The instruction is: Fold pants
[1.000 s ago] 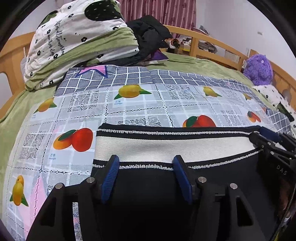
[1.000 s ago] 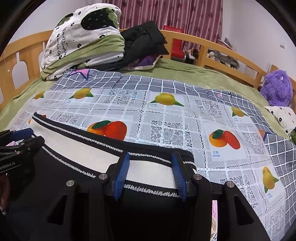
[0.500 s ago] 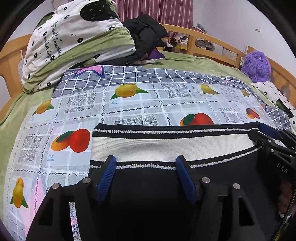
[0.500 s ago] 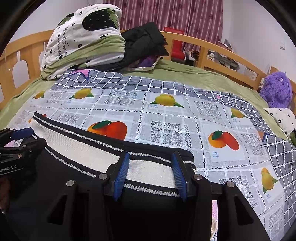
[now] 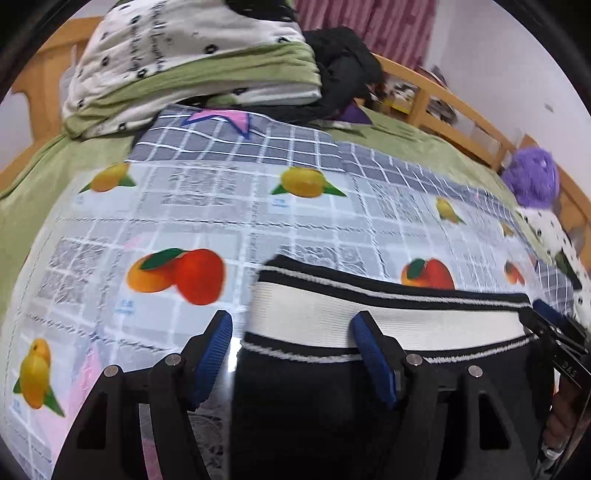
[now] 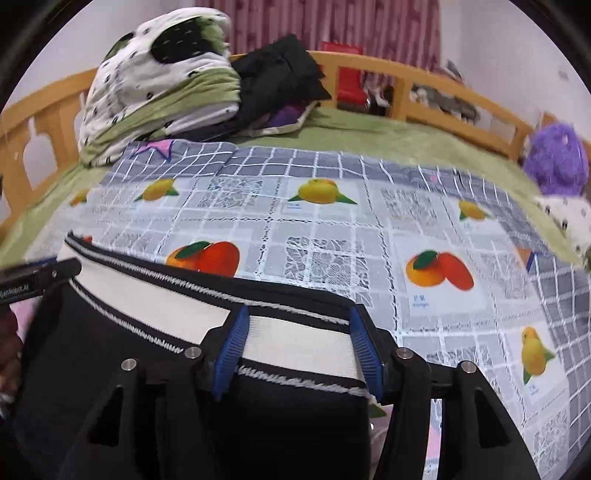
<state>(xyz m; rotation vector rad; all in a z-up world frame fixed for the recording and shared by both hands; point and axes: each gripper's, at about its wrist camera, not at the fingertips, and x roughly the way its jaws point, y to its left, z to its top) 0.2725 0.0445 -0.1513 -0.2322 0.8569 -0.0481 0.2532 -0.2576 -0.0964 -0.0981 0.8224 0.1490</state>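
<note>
Pants [image 5: 332, 406]: black; waistband [image 5: 388, 317] cream-white, edged by black stripes with white stitching.
Cloth [image 6: 332, 229]: grey-and-white grid, printed orange, red and yellow fruit with green leaves; pink star at far edge.
Bedsheet [image 6: 388, 136]: green.
Quilt [image 6: 159, 85]: white, black-spotted, green-banded.
Plush toy [image 6: 557, 162]: purple.
Curtain [image 6: 369, 22]: maroon.
Gripper pads [image 6: 231, 350]: blue.

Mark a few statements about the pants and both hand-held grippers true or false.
1. The pants are black with a white waistband. True.
2. The right hand-held gripper has its fingers wide apart, waistband between them. True.
3. The left hand-held gripper sits at the waistband's right end. False: it straddles the left end.
4. A purple plush toy lies on the pants. False: it sits far off by the bed rail.
</note>
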